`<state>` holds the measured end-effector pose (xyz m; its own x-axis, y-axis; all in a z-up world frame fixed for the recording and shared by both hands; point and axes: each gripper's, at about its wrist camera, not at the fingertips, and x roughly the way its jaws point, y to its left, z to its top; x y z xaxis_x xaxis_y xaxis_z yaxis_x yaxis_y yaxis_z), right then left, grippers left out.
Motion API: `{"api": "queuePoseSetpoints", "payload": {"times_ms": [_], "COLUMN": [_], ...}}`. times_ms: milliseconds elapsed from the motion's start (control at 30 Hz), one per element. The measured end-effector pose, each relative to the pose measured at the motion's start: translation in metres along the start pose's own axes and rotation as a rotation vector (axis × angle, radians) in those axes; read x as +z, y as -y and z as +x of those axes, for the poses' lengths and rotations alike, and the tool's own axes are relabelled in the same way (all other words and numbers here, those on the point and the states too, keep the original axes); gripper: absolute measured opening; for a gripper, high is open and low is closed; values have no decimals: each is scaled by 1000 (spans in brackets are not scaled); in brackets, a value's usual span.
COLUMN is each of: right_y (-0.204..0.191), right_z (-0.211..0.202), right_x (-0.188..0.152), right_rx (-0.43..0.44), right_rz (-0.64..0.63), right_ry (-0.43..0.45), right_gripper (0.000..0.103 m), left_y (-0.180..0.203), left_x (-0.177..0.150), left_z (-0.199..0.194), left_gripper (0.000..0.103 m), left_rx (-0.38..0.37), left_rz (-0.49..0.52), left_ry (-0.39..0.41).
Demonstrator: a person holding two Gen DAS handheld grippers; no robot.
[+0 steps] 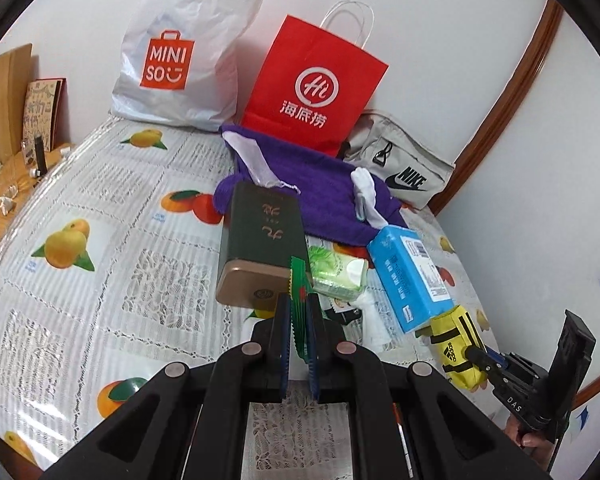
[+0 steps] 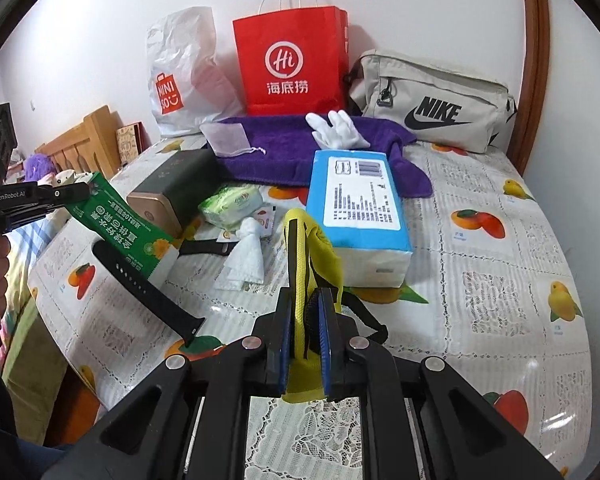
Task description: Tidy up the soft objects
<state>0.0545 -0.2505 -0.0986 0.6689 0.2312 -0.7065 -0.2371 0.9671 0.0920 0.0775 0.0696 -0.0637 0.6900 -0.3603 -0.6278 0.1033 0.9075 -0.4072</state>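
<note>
Both grippers are closed on soft items above the table: left gripper [image 1: 298, 316] pinches a green sachet [image 2: 124, 222], right gripper [image 2: 306, 320] a yellow Adidas pouch [image 1: 458, 344]. Next, I think, each needs carrying toward a bag.

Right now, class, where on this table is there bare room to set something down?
Bare tablecloth lies right of the blue tissue pack, below the Nike bag. More lies left of the dark tin, below the Miniso bag. The middle, around the purple towel, is crowded.
</note>
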Motion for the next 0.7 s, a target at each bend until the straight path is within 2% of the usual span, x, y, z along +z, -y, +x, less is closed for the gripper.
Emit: {"api": "queuePoseSetpoints", "payload": {"times_ms": [333,400,533,700], "right_y": [2,2,1,1], "right_z": [-13,-16,-21,-22], "right_x": [6,9,14,19], "right_rx": [-1,0,-1,2], "right_rz": [4,3,-1,-4], "right_ry": [32,36,48,53], "right_gripper": [12,12,11,11], "left_y": [7,10,15,19], "left_x": [10,12,16,15], "left_z": [-16,-17,-21,-16], "left_gripper": [7,4,4,3], "left_rx": [-6,-7,-15,-14], "left_rz": [8,16,29,36], "left_ry": [37,40,47,32]}}
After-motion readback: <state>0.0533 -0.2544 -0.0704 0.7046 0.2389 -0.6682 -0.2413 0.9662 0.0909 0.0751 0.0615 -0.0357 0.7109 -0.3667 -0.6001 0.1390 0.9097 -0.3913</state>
